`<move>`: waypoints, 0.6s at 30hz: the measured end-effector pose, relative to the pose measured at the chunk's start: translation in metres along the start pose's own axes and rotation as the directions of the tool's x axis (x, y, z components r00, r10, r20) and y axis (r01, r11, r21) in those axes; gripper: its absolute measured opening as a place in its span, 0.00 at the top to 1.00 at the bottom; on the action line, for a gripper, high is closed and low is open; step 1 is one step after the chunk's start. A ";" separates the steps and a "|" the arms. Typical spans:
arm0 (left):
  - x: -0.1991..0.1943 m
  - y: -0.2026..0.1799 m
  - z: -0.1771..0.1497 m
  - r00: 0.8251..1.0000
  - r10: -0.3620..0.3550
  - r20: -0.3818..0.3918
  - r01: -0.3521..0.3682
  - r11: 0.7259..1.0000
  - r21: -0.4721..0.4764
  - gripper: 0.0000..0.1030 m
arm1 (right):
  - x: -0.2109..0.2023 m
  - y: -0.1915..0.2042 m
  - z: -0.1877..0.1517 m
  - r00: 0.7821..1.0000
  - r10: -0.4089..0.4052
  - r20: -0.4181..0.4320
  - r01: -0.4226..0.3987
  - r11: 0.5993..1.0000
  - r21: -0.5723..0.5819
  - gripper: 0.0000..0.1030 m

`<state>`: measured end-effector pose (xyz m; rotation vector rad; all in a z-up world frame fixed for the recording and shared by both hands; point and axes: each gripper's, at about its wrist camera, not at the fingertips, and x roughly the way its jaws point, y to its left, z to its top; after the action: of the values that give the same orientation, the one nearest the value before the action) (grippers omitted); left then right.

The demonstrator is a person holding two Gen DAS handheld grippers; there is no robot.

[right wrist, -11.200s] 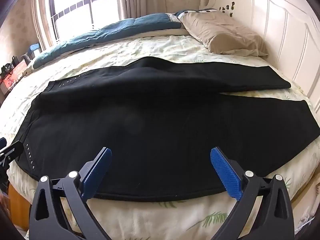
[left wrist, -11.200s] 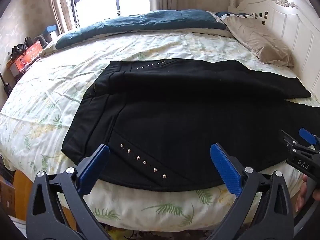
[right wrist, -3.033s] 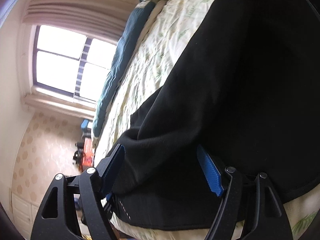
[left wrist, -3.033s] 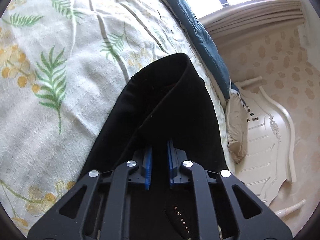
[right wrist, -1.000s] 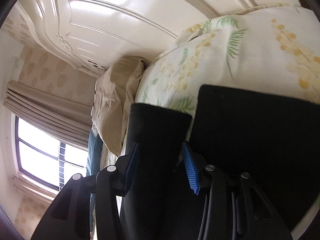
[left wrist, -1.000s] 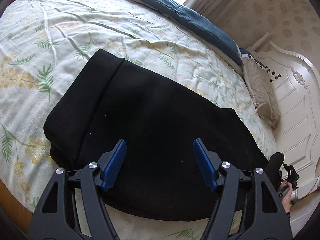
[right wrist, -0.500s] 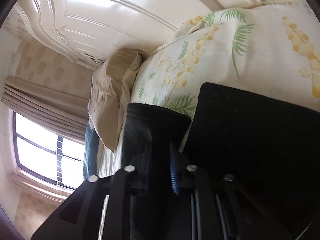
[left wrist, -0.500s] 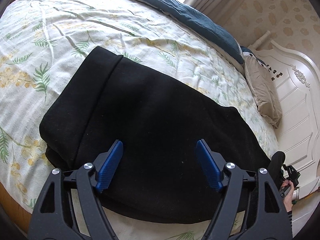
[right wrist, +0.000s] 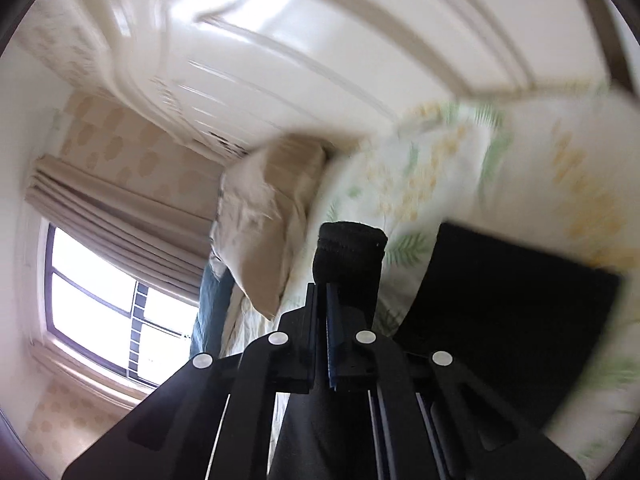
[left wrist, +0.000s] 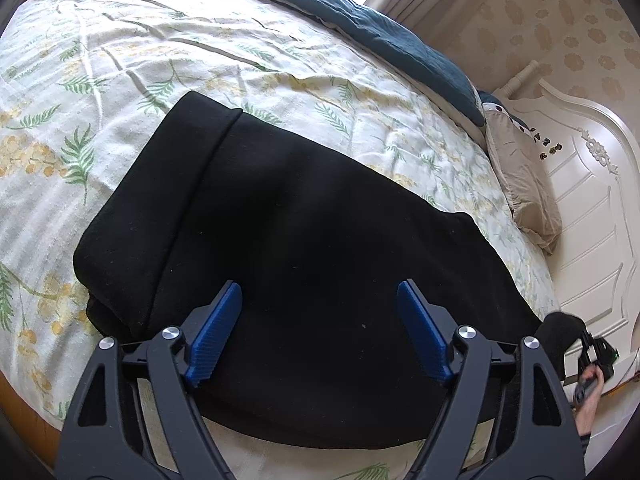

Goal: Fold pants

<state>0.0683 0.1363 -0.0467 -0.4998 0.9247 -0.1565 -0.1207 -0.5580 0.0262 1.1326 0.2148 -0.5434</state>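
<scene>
The black pants point(left wrist: 304, 240) lie folded lengthwise on the floral bedsheet, waist end at the left. My left gripper point(left wrist: 320, 328) is open and empty, hovering over the pants' near middle. In the left wrist view my right gripper point(left wrist: 596, 356) shows at the far right, at the leg end. In the right wrist view my right gripper point(right wrist: 326, 292) is shut on the upper leg's hem point(right wrist: 350, 252) and holds it lifted above the sheet; the lower leg end point(right wrist: 516, 304) still lies flat on the bed.
A beige pillow point(left wrist: 524, 184) and a teal duvet point(left wrist: 360, 24) lie at the far side of the bed. The white headboard point(left wrist: 592, 208) rises at the right. The window and curtain show in the right wrist view point(right wrist: 120, 312). The bed's near edge runs below the pants.
My right gripper closed on the upper leg hem and has lifted it off the bed; that view is now blurred by motion. My left gripper has barely moved and stays open.
</scene>
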 end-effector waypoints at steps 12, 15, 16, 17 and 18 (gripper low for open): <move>0.003 -0.008 -0.004 1.000 0.021 0.009 -0.021 0.999 0.037 0.19 | -0.058 -0.087 -0.015 0.996 -0.091 0.004 0.090 0.987 0.130 0.93; 0.003 -0.008 -0.003 1.000 0.019 0.010 -0.020 0.999 0.032 0.18 | -0.060 -0.091 -0.024 0.999 -0.045 -0.007 0.046 0.988 0.151 0.93; 0.003 -0.007 -0.003 1.000 0.019 0.009 -0.019 0.999 0.032 0.18 | -0.057 -0.092 -0.026 0.999 -0.049 -0.021 0.052 0.986 0.156 0.93; 0.004 -0.007 -0.003 1.000 0.018 0.010 -0.018 0.999 0.029 0.17 | -0.052 -0.092 -0.028 0.998 -0.053 -0.028 0.057 0.986 0.159 0.93; 0.004 -0.007 -0.003 1.000 0.017 0.009 -0.017 1.000 0.024 0.17 | -0.048 -0.094 -0.030 0.998 -0.050 -0.036 0.056 0.984 0.167 0.93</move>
<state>0.0689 0.1280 -0.0476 -0.4694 0.9172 -0.1497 -0.2067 -0.5458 -0.0404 1.3031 0.2299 -0.5998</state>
